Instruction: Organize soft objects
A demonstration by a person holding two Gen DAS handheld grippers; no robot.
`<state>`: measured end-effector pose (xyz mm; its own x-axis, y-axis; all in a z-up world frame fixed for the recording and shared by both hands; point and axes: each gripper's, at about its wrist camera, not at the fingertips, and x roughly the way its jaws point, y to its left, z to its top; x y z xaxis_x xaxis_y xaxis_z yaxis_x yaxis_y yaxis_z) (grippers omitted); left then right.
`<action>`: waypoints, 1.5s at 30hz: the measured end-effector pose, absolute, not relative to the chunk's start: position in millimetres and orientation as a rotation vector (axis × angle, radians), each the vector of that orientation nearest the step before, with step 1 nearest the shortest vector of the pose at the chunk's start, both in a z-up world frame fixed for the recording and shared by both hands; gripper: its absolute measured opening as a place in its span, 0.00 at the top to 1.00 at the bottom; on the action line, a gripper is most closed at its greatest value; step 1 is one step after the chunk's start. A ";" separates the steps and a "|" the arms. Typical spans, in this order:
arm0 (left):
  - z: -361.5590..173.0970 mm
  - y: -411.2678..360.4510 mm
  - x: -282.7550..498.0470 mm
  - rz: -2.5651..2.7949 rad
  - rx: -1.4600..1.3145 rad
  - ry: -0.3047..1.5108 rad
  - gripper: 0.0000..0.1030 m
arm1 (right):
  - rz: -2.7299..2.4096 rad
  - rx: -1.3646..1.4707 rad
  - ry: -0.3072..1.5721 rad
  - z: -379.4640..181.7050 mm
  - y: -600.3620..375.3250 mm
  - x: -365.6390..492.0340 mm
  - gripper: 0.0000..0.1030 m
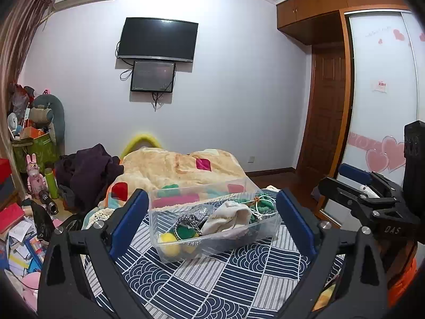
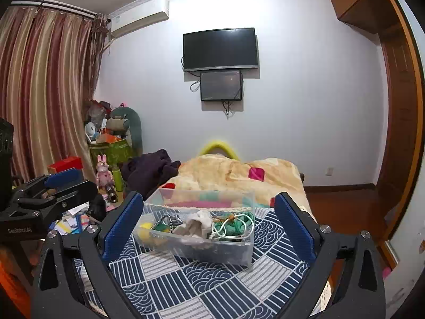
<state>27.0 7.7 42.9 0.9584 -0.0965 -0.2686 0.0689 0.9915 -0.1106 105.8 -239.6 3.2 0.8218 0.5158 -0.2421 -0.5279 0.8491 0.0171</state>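
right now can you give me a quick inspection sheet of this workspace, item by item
surface: bed with a navy and white patterned sheet; a beige blanket is bunched at the far end
job's things: clear plastic bin on the sheet, holding a beige cloth pouch, green cord bundle, yellow ball and a green item ringed by a beaded chain
clutter: dark clothes heap beside the bed; boxes, papers and a pink rabbit toy on the floor
grippers: left claw open, empty; right claw open, empty; both short of the bin
cables: loose wires hang under the wall TV
surroundings: striped curtains, air conditioner, wooden wardrobe
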 end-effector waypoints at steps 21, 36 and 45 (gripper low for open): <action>36.1 8.9 27.1 -0.066 -0.091 0.284 0.02 | 0.560 -0.050 0.242 1.8 -242.3 101.8 0.02; 34.3 7.3 27.5 -0.058 -0.086 0.282 0.01 | 0.564 -0.050 0.248 0.8 -241.9 98.6 0.02; 34.3 5.3 27.3 -0.060 -0.086 0.285 0.00 | 0.565 -0.050 0.246 0.1 -240.7 95.5 0.00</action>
